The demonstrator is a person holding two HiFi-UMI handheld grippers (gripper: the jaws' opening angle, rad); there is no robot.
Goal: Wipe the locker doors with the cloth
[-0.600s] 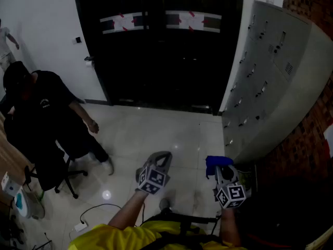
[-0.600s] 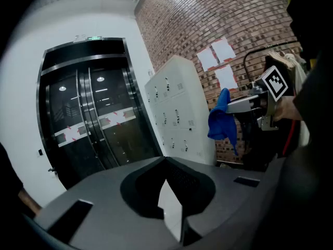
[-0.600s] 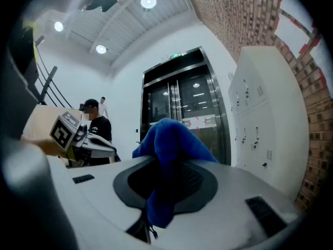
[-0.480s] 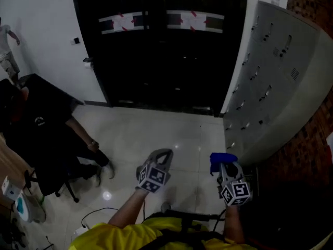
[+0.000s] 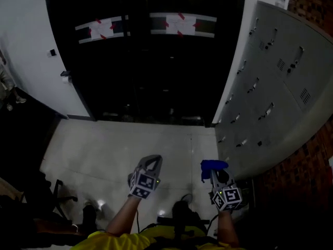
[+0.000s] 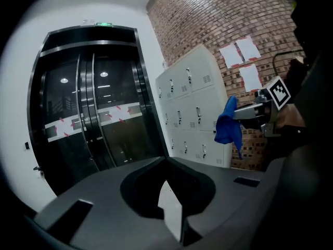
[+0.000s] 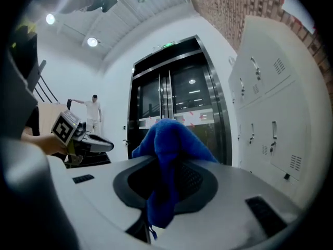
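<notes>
**Q:** What does the head view show?

**A:** My left tool (image 5: 151,159) and right tool (image 5: 214,172) are low over a pale floor (image 5: 104,139). A blue cloth (image 5: 213,165) sits at the right tool's tip. The grey locker doors (image 5: 270,87) stand far right, well apart from it.

**Q:** And the left gripper view?

**A:** The jaw tips meet and hold nothing.

**Q:** The right gripper view?

**A:** The jaws are clamped on the cloth, which drapes over them.

**Q:** Which step is this?

**A:** I judge it the approach, with wiping not yet begun. Next I'd carry the cloth right and press it flat against a door.
</notes>
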